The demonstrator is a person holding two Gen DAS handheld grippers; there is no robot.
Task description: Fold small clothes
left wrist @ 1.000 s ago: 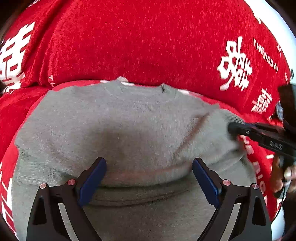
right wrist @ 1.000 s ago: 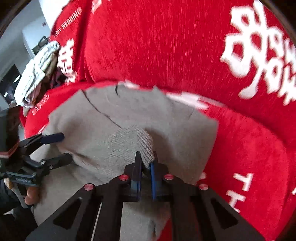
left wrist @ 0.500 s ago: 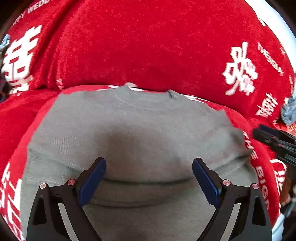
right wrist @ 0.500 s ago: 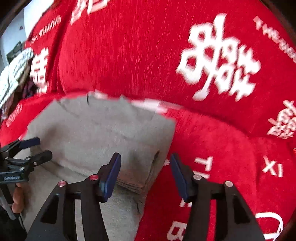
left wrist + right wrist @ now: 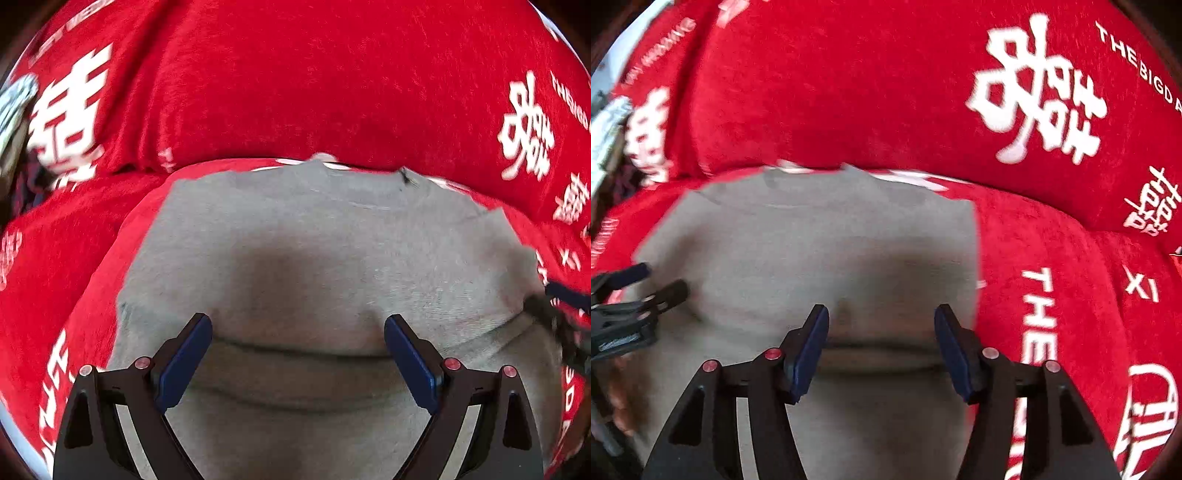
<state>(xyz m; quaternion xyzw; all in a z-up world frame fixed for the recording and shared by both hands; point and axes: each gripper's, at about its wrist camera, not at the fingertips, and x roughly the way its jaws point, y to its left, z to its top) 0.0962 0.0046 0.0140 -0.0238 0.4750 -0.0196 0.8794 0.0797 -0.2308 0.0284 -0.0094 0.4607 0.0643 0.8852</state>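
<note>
A grey knitted sweater [image 5: 325, 258] lies flat across the middle of both views, its fine wool surface matte and slightly fuzzy, its round neckline toward the top of the frame. It rests on a red plush cover [image 5: 295, 81] with a short velvety pile, printed with white Chinese characters and block letters, that rises behind it like a padded sofa back. In the left wrist view the sweater forms a broad rounded rectangle, with a soft horizontal fold line running low across the frame between the fingers and a second layer of grey knit below it. The left gripper [image 5: 297, 354] is at the bottom centre of that view, its black angular arms ending in flat blue pads [image 5: 184, 363] that are spread wide apart, holding nothing, just above the cloth. In the right wrist view the sweater [image 5: 820, 251] fills the centre and left, its right edge straight and vertical against the red cover [image 5: 1052, 240]. The right gripper [image 5: 881, 350] is at the bottom centre, its blue-padded fingers [image 5: 809, 350] also spread and empty, over a shallow crease in the knit. At the left edge of this view the left gripper [image 5: 646, 284] shows small and blurred over the sweater's left side, its tips apart.
</note>
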